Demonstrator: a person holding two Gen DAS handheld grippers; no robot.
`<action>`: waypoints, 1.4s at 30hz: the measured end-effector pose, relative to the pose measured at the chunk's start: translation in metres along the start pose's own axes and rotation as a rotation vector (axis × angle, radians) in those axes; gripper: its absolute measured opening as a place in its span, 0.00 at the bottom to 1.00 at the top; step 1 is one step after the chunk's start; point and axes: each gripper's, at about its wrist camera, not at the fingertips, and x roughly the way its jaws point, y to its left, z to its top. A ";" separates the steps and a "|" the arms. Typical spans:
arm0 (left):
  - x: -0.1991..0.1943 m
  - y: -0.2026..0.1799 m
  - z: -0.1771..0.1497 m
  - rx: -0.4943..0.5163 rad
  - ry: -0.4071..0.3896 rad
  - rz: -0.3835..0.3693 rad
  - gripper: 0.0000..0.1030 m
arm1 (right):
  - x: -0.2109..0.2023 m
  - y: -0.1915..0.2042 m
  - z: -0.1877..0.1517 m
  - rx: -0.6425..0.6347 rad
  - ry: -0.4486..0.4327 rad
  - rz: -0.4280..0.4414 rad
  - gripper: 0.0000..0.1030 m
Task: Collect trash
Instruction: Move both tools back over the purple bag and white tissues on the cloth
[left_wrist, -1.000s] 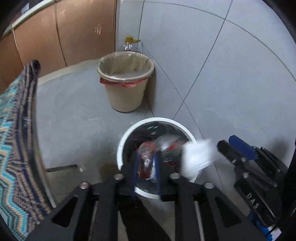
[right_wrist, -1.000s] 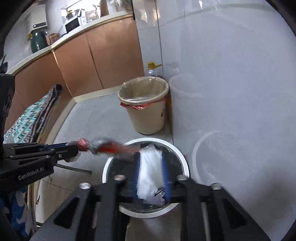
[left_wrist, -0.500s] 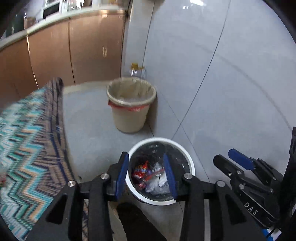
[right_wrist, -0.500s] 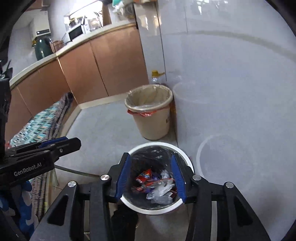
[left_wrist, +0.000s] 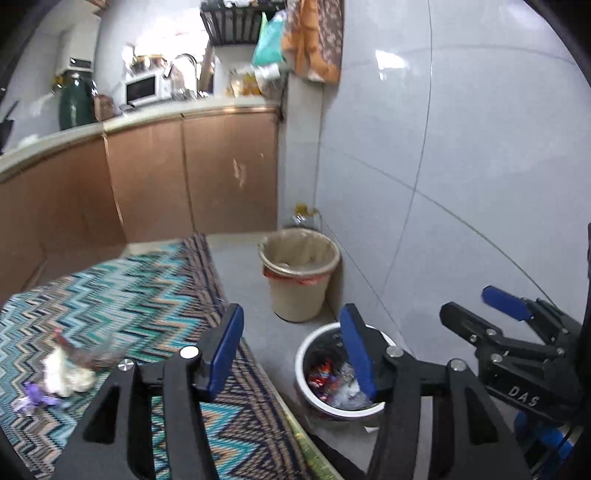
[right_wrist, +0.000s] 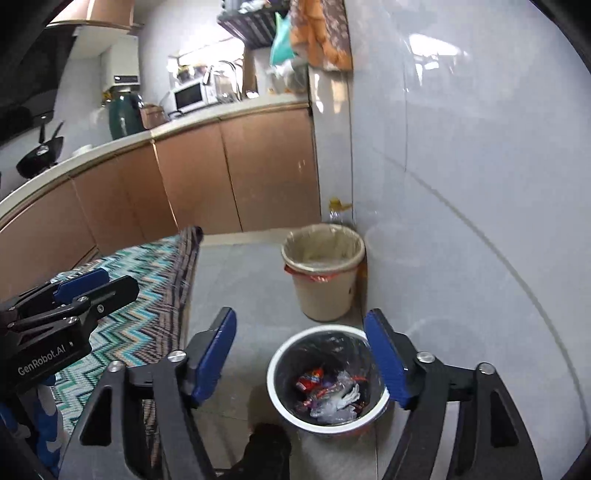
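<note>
A white-rimmed bin (left_wrist: 303, 354) (right_wrist: 272, 373) with a black liner stands on the floor by the tiled wall. Red wrappers and clear plastic (left_wrist: 330, 382) (right_wrist: 328, 397) lie inside it. My left gripper (left_wrist: 291, 310) (right_wrist: 119, 278) hovers above and left of the bin, over the table's edge. Its jaws are opening, with nothing between them. My right gripper (right_wrist: 301, 314) (left_wrist: 467, 301) hangs above the bin, jaws also opening and empty. On the zigzag tablecloth (left_wrist: 140, 295) lie a crumpled white paper with a wrapper (left_wrist: 70, 373) and a purple scrap (left_wrist: 32, 396).
A beige bin (left_wrist: 299, 275) (right_wrist: 323, 275) with a liner stands farther back against the wall, a yellow-capped bottle (left_wrist: 304, 213) behind it. Brown cabinets (left_wrist: 221, 173) run under a counter with a microwave (left_wrist: 142, 88). The tiled wall (left_wrist: 461, 166) closes the right side.
The red wrapper and the white paper left the two grippers and now lie in the bin. Both grippers opened wider, rose and tilted up, bringing the tabletop and counter into view.
</note>
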 end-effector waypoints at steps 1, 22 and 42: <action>-0.008 0.003 0.001 -0.002 -0.012 0.006 0.58 | -0.007 0.005 0.002 -0.009 -0.013 0.002 0.74; -0.130 0.064 -0.024 -0.078 -0.223 0.168 0.75 | -0.102 0.091 0.008 -0.143 -0.177 0.068 0.97; -0.186 0.106 -0.054 -0.137 -0.297 0.237 0.75 | -0.145 0.135 -0.001 -0.160 -0.288 0.182 1.00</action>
